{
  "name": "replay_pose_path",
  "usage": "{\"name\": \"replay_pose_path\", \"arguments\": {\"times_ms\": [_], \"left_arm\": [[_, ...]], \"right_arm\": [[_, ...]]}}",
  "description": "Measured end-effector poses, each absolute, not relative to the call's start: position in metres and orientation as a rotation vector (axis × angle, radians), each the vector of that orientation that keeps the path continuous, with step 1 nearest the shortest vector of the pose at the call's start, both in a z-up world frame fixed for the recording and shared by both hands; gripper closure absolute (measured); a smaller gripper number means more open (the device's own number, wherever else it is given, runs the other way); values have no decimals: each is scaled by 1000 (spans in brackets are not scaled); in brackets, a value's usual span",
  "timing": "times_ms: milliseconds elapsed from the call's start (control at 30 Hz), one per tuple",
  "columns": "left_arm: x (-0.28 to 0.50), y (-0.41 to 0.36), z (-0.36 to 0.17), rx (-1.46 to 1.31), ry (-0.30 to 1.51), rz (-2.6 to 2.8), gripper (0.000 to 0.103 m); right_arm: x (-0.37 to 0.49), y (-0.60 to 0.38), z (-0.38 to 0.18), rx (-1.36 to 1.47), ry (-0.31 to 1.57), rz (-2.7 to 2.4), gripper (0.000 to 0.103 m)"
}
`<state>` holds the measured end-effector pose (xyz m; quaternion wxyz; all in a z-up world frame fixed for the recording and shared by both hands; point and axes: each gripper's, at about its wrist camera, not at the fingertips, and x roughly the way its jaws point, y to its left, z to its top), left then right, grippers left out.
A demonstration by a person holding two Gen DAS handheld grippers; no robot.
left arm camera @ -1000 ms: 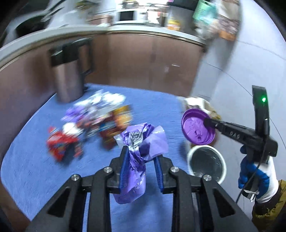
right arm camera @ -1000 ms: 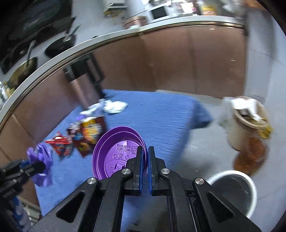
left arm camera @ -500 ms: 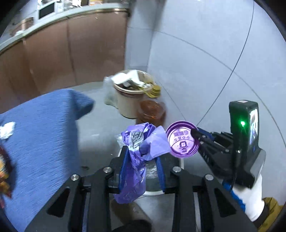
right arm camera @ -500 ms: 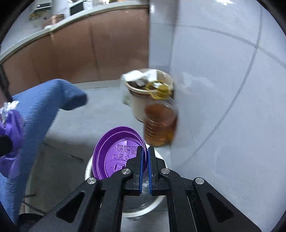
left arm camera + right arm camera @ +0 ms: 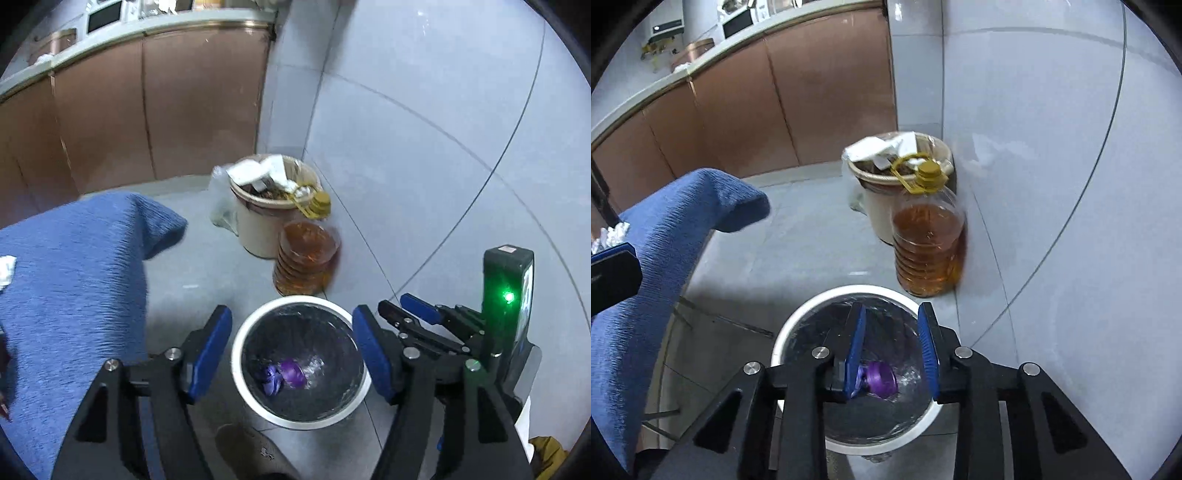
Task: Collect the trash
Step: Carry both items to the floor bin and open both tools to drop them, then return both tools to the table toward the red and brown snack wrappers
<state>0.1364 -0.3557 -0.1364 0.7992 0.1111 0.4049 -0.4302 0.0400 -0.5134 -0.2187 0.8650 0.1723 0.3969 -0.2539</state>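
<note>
A white-rimmed trash bin [image 5: 295,301] with a black liner stands on the floor below both grippers. At its bottom lie a crumpled purple wrapper [image 5: 270,382] and a purple cup lid [image 5: 291,373]. My left gripper [image 5: 291,347] hangs over the bin, its jaws opening wide with nothing between them. My right gripper [image 5: 892,343] is also above the bin [image 5: 849,290], jaws opening and empty, with the lid [image 5: 882,378] seen far below the gap. The left wrist view shows the right gripper [image 5: 399,306] at the bin's right edge.
A beige bin [image 5: 258,229] full of rubbish and a large oil bottle [image 5: 306,262] stand against the tiled wall beyond the white bin. The blue-clothed table [image 5: 74,295] is to the left, with crumpled paper [image 5: 5,269] on it. A shoe [image 5: 251,454] is by the bin.
Both grippers swung from the table to above the white bin. The left let go of the purple wrapper and the right let go of the purple lid; both now lie in the bin.
</note>
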Motion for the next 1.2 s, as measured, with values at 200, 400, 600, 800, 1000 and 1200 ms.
{"name": "replay_pose_path", "arguments": {"times_ms": [200, 400, 600, 800, 1000, 1200], "left_arm": [[134, -294, -96, 187, 756, -842, 37], [141, -209, -64, 105, 679, -708, 27], [154, -104, -48, 52, 607, -500, 20], [186, -13, -66, 2, 632, -282, 12], [233, 54, -100, -113, 732, -152, 11], [270, 69, -137, -154, 830, -125, 11]], "right_arm": [[46, -485, -175, 323, 750, -451, 71], [59, -427, -113, 269, 636, -305, 49], [85, -363, -77, 237, 605, -122, 35], [119, -299, -71, 220, 633, 70, 12], [162, -251, -86, 213, 697, 218, 0], [222, -211, -118, 220, 781, 322, 0]]}}
